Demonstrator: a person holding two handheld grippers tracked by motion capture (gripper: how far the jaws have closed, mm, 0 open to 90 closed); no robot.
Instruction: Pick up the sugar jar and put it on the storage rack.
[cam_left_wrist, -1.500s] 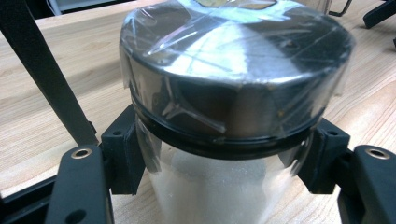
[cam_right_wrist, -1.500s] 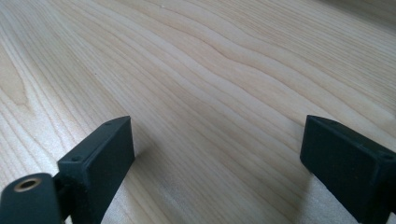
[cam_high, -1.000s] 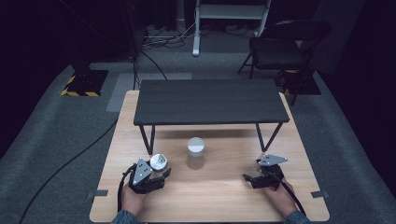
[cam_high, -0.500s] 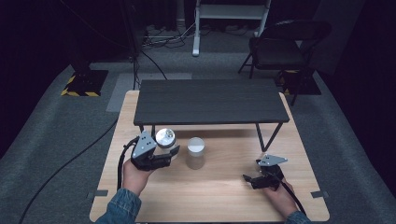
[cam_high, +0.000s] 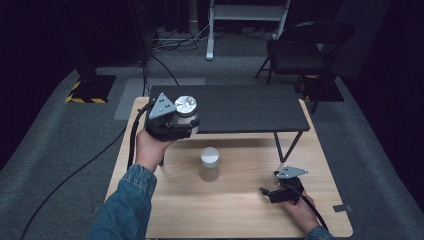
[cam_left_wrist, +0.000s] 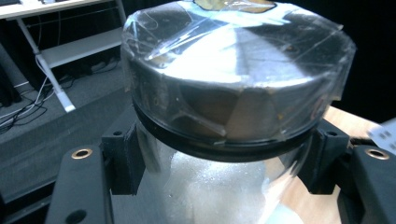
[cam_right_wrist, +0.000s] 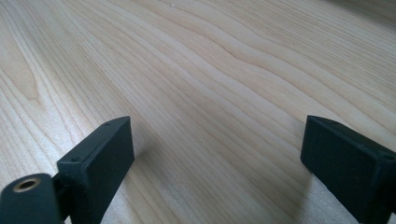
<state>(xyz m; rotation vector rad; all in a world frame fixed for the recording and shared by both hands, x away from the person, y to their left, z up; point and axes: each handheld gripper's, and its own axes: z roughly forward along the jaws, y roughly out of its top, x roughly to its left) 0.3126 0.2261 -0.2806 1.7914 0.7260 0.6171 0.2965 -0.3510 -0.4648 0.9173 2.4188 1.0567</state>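
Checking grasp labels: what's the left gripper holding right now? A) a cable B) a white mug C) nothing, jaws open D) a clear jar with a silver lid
D: the left gripper clamps the clear jar just under its silver lid.

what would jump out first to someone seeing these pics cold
Most striking is the silver-lidded jar held up in the left gripper, over the near left corner of the dark raised shelf; the left gripper view shows its taped lid up close. A second jar stands mid-table, and the right gripper rests open on the wood at the near right.
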